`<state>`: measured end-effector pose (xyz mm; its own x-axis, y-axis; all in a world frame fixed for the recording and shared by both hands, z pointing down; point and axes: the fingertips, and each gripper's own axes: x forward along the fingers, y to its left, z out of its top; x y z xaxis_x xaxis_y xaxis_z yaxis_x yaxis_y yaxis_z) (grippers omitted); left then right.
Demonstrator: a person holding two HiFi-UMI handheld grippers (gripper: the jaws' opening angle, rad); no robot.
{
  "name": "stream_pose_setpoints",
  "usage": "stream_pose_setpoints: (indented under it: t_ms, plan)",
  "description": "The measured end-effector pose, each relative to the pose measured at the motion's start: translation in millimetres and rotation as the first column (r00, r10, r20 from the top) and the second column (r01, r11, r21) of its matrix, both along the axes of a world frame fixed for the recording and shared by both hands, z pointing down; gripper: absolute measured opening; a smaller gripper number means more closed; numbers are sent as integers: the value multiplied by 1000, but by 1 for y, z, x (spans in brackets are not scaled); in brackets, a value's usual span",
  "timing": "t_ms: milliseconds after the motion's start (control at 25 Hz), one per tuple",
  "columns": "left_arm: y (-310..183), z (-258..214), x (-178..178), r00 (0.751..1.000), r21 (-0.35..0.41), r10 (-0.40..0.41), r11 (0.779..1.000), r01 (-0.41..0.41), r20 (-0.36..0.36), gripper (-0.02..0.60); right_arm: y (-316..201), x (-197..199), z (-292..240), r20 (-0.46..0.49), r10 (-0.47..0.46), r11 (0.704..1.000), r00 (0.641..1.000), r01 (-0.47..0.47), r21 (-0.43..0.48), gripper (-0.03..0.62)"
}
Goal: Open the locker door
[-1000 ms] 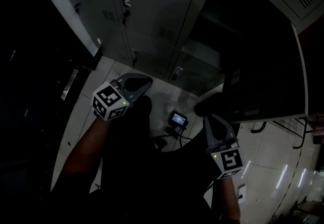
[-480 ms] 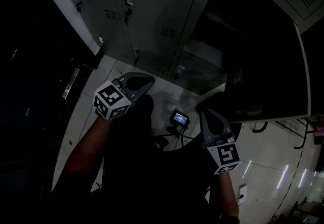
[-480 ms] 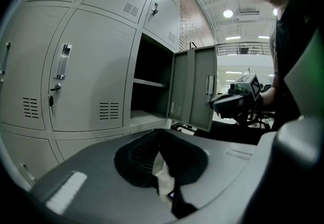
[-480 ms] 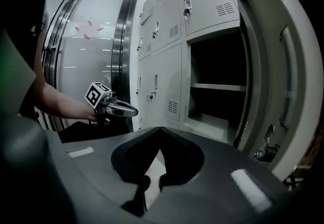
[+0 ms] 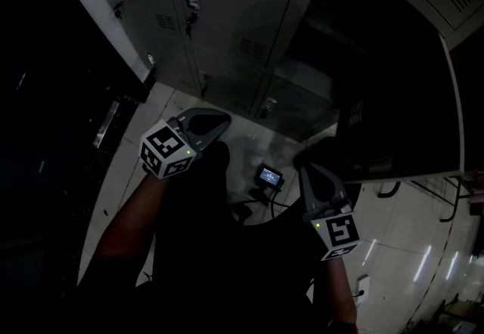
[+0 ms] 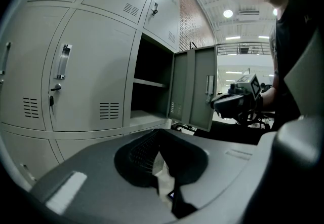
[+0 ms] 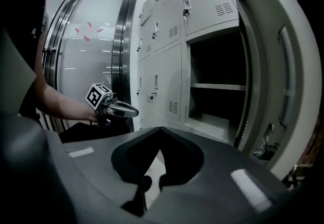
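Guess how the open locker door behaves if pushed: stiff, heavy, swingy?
Probably stiff: the locker door looks like a flat sheet-metal panel. Likely swings easily, as it stands wide open. Its thin edge suggests it's light for its size.

Two claws (image 5: 221,119) (image 5: 308,168), one open locker door (image 5: 397,91).
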<state>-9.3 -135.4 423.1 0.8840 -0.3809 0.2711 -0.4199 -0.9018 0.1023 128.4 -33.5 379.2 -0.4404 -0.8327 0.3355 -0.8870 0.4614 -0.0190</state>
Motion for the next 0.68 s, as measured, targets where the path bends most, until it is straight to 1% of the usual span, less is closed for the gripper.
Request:
stream_pose_setpoints:
  t_ms: [520,680]
  plan:
    - [0,-1,0,1000,-1,0,1000,0,4,12,-1,1,-1,9,3,1000,1000,-3,0,2]
    - [0,1,0,1000,-2,0,1000,0,5,12,2,2,7,1,2,1000,1000,-2,-27,2]
